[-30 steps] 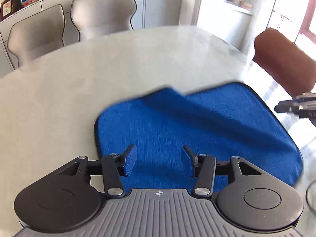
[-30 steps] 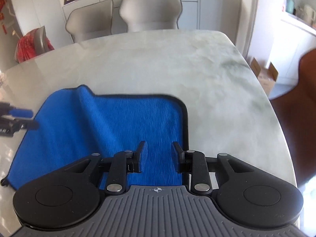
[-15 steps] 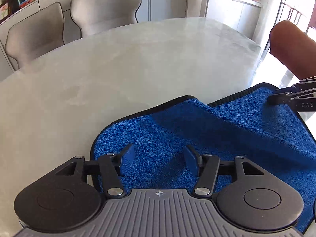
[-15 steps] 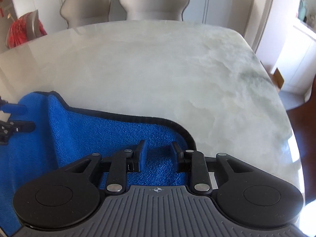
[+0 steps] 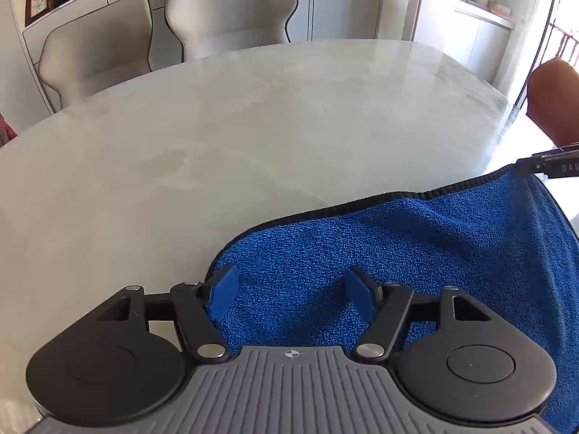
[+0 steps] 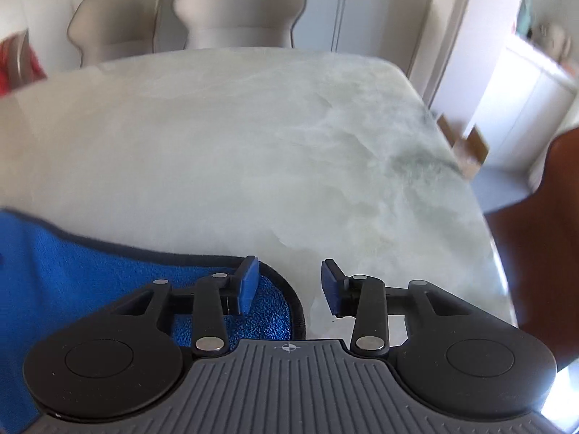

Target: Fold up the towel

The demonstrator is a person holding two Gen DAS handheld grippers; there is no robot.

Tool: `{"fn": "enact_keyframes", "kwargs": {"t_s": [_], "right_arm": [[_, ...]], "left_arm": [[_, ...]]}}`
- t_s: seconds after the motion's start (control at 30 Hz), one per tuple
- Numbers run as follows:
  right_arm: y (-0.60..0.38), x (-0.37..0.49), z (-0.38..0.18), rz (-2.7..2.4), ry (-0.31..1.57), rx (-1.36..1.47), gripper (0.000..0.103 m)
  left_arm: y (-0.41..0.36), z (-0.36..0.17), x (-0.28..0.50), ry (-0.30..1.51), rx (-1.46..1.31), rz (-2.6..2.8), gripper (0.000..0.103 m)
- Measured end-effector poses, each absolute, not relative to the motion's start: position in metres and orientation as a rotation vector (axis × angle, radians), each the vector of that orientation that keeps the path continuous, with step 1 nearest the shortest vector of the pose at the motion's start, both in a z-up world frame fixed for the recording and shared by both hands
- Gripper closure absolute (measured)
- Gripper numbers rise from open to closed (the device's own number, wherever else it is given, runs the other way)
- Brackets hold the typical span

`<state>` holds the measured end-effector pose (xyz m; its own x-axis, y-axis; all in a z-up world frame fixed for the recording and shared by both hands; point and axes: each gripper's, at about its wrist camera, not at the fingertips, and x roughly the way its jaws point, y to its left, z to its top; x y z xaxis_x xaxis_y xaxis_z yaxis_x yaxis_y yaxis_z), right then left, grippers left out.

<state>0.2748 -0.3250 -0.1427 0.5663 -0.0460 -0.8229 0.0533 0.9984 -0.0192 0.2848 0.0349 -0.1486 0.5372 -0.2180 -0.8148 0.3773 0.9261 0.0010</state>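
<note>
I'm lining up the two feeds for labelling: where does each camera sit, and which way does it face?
Left wrist: on the left gripper, looking forward over the blue terry towel across the pale marble table; own open fingers show, right gripper's tip at right edge.
Right wrist: on the right gripper, above the towel's corner; open fingers show.
Shared: towel, table, two grey chairs.

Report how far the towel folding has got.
Done: the blue towel lies on the marble table, near its front edge. No finished fold can be seen. In hand: nothing is gripped; the left hand-held gripper is open over the towel's left part, and the right hand-held gripper is open at its rounded right corner. Left: pinching corners and making every fold.
</note>
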Motion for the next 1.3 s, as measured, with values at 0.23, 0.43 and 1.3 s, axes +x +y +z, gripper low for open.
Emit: {"fn": "enact_keyframes", "kwargs": {"t_s": [0.23,0.43,1.3], "right_arm": [[-0.322,0.253,-0.137,-0.026,0.931,0.034,0.066],[-0.325,0.24,-0.133,-0.027,0.938,0.044,0.066],[-0.258,0.085,-0.115,0.28,0.999,0.101,0.064]], "left_arm": [[0.039,-0.152,0.286,0.924,0.191,-0.369,0.028],[0.041,-0.151,0.286,0.924,0.196,-0.351,0.028],[0.063,-0.135,0.148,0.981,0.001,-0.394,0.024]]}}
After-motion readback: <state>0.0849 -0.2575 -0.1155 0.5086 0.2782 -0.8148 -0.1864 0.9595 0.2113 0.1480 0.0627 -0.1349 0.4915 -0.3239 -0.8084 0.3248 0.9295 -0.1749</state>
